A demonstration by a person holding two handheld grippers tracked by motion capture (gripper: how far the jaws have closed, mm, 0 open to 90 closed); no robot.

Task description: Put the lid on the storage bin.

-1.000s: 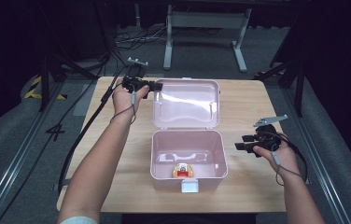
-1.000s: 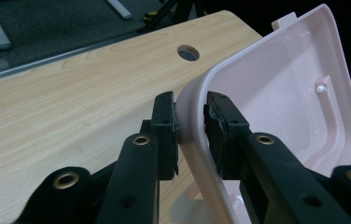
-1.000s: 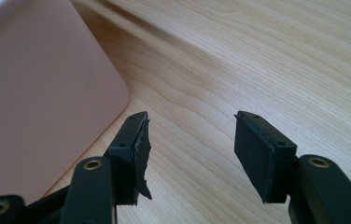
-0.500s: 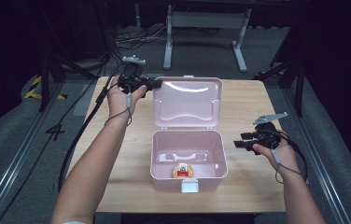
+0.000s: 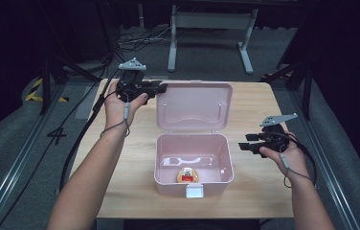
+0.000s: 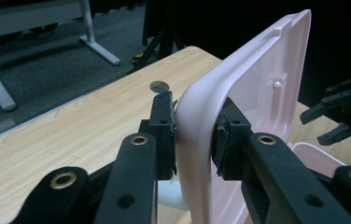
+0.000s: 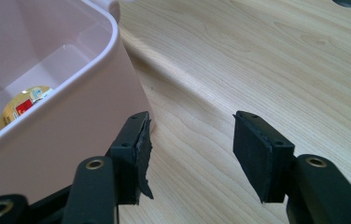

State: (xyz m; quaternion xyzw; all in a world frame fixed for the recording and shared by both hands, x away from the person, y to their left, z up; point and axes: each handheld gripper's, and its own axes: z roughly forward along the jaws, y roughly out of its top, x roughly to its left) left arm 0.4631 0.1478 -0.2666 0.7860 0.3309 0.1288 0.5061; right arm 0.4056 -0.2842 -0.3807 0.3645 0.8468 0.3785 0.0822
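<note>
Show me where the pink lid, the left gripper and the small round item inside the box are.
pink lid (image 5: 195,105), high view, inner face.
left gripper (image 6: 194,140), left gripper view, between the pads.
small round item (image 5: 186,175), high view, its top.

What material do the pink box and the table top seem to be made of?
Pink box: probably moulded plastic, smooth and slightly glossy, with rounded corners and light reflections on its lid. Table top: pale wood or wood-look laminate; grain lines show, matte finish.

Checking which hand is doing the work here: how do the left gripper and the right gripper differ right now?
The left gripper is clamped on the corner edge of the pink box's lid; the right gripper has open jaws with nothing between them. In the high view, the left is raised at the far corner of the lid, while the right is beside the box, near the table. Both have black jaws.
</note>
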